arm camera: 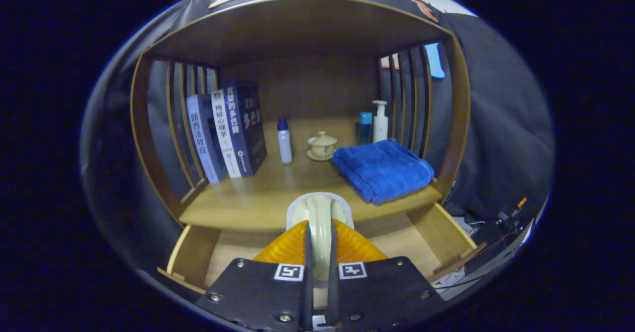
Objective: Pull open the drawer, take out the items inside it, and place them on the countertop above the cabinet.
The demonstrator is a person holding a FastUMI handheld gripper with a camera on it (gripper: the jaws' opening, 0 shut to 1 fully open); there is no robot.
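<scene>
Two fingers of the gripper (318,252) are pressing close together on the pale, smooth handle of a brush (319,213), whose rounded head, edged with a white fuzzy rim, is poking out just ahead of the fingertips. The drawer (436,232) is standing pulled open beneath the gripper, its light wooden side walls and floor showing on both sides, so the step in hand looks like carrying an item up from the drawer to the countertop (258,198). The brush is hovering at the front lip of that countertop, seemingly not yet set down. The next move probably calls for reaching forward over the bare wood between the books (228,128) and the blue towel (382,170), lowering, and then parting the fingers. The countertop is a smooth, slightly glossy wooden shelf enclosed by slatted sides and a curved top. Upright hardcover books are leaning at one side; a slim white bottle (284,141) and a small lidded ceramic cup (322,146) on a saucer are standing behind the open patch; the towel is folded, thick and plush, with a pump bottle (380,121) behind it.
</scene>
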